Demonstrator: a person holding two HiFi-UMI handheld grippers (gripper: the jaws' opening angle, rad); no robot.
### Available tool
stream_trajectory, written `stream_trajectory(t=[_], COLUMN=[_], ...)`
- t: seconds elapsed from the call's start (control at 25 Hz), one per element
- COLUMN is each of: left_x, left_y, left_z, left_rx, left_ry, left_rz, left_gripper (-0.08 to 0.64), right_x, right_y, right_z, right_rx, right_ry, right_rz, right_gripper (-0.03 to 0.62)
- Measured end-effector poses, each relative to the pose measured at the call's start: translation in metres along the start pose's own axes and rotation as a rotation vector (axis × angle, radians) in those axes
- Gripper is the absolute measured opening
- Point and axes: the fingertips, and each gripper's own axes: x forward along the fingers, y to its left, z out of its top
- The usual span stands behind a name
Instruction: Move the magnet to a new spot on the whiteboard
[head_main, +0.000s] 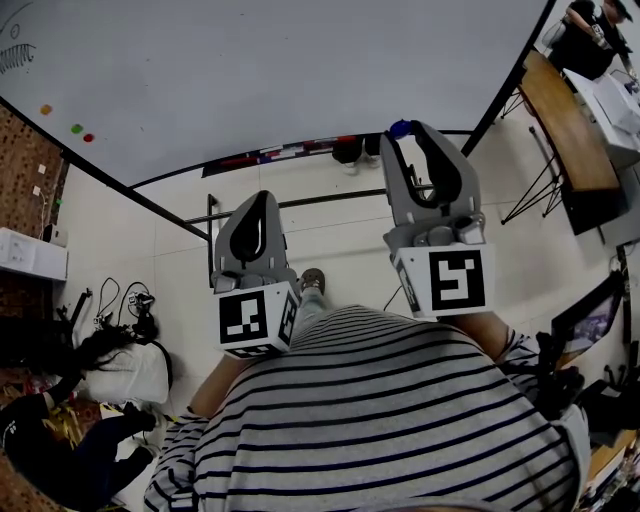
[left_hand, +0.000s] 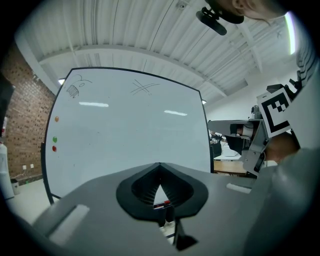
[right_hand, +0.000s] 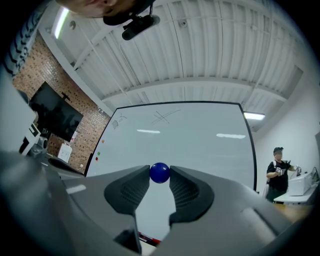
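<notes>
task thing: a blue ball-shaped magnet, pinched at the very tips of the right gripper; in the head view it shows as a blue spot at the top of that gripper, right of centre.
right jaws: clamped on the magnet from both sides, with a gap between the pads below it.
left jaws: the left gripper is pressed together at the tips with nothing between them; it sits at lower centre-left of the head view.
whiteboard: the whiteboard fills the upper part of the head view and the middle of both gripper views. the whole board shows behind the magnet, so the magnet seems to be apart from its surface.
other marks: an orange dot, a green dot and a red dot, probably more magnets, sit near the board's left edge. a pen cross is near the top.
done: judging by the grip, the magnet is off the board and in hand.
left: bring it to the surface at a bare spot, let it stick, then release the jaws.
</notes>
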Motion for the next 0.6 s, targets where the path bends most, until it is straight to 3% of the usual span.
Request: stream_trajectory(t=[0.4, 0.6], left_x=[0.060, 0.099], left_y=[0.041, 0.070], left_z=[0.004, 0.011], left_rx=[-0.001, -0.005], left_ry=[0.030, 0.029], left_rz=[-0.002, -0.021], left_gripper=[0.015, 0.015], right_x=[0.076, 0.128], right_y=[-0.014, -0.029], right_z=[-0.006, 0.003], right_rx=[0.004, -0.049], right_ry=[-0.010, -0.041], right_rz=[-0.014, -0.054], right_gripper=[0.124, 0.124])
